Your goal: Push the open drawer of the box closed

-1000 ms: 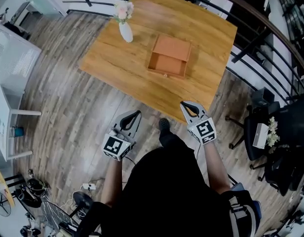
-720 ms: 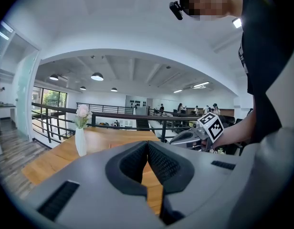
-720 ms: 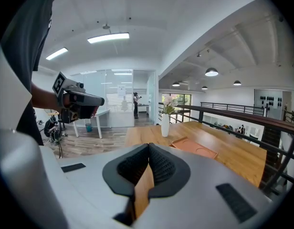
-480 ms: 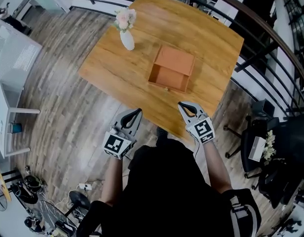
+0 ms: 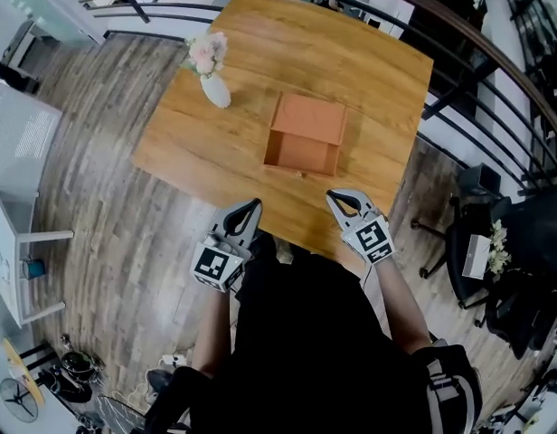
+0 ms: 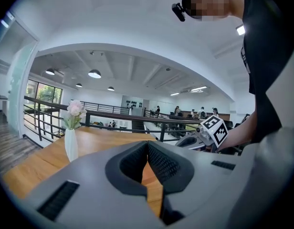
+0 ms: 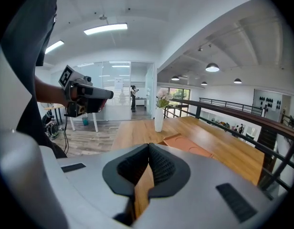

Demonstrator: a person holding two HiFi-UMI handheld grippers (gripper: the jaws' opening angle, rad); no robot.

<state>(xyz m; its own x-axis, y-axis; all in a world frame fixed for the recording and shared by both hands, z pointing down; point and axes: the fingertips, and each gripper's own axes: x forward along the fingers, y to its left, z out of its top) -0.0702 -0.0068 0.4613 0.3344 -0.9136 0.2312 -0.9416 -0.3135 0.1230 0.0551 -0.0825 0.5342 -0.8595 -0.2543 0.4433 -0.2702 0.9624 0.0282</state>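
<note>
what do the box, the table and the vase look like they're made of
Box: probably wood or painted board, with a matte orange-brown finish; the colour is even and no grain shows.
Table: wood or a wood-look veneer, with warm streaky grain and a slight sheen.
Vase: likely ceramic, being smooth, plain white and opaque, though plastic or glass can't be ruled out.

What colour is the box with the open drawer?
Orange-brown, like terracotta. The box is a bit redder than the wooden table. It shows best in the head view.
</note>
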